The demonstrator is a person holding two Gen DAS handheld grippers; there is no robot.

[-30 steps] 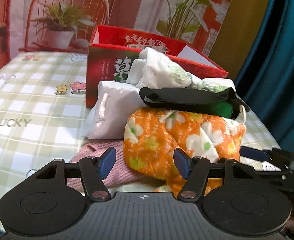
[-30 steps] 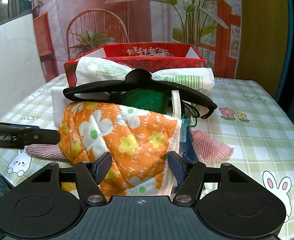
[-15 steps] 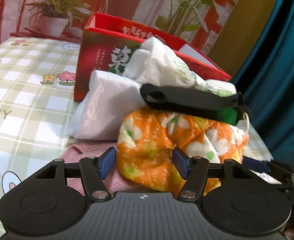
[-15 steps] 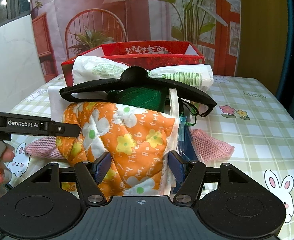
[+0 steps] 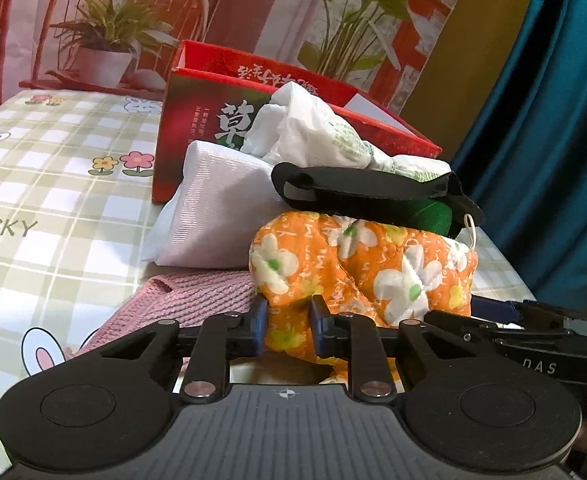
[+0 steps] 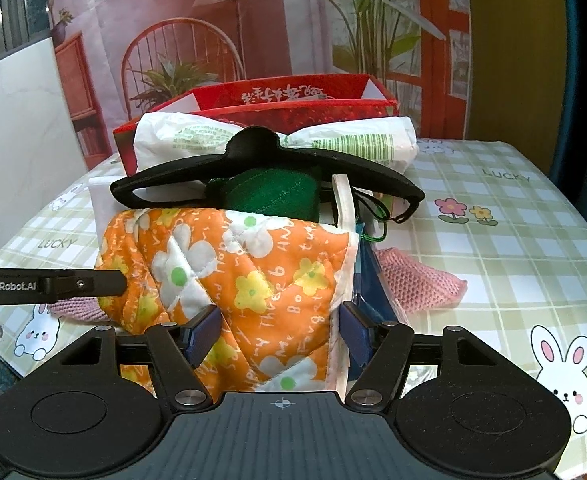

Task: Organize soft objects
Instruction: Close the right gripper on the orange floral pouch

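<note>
An orange floral quilted cloth (image 5: 373, 268) (image 6: 229, 264) lies at the front of a pile of soft things. My left gripper (image 5: 288, 320) is closing, its blue pads pinching a fold at the cloth's lower left corner. The right gripper (image 6: 279, 332) holds the same cloth from the other side, pads pressed against its wide lower edge. On top of the cloth rest a black strap-like piece (image 5: 365, 194) (image 6: 253, 148) and a green knit item (image 6: 269, 196). Behind them sit a white plastic bag (image 5: 305, 124) (image 6: 197, 136) and a white pouch (image 5: 217, 208). A pink knit cloth (image 5: 189, 300) (image 6: 417, 280) lies underneath.
An open red cardboard box (image 5: 197, 112) (image 6: 293, 92) stands behind the pile on the green checked tablecloth (image 5: 53, 200) (image 6: 513, 240). A blue item (image 6: 373, 280) shows beside the orange cloth. Teal curtain hangs at the right; the table's edges are close on both sides.
The left gripper's jaws have come together from wide apart onto a fold of the orange cloth. The right gripper has kept still on the cloth.
</note>
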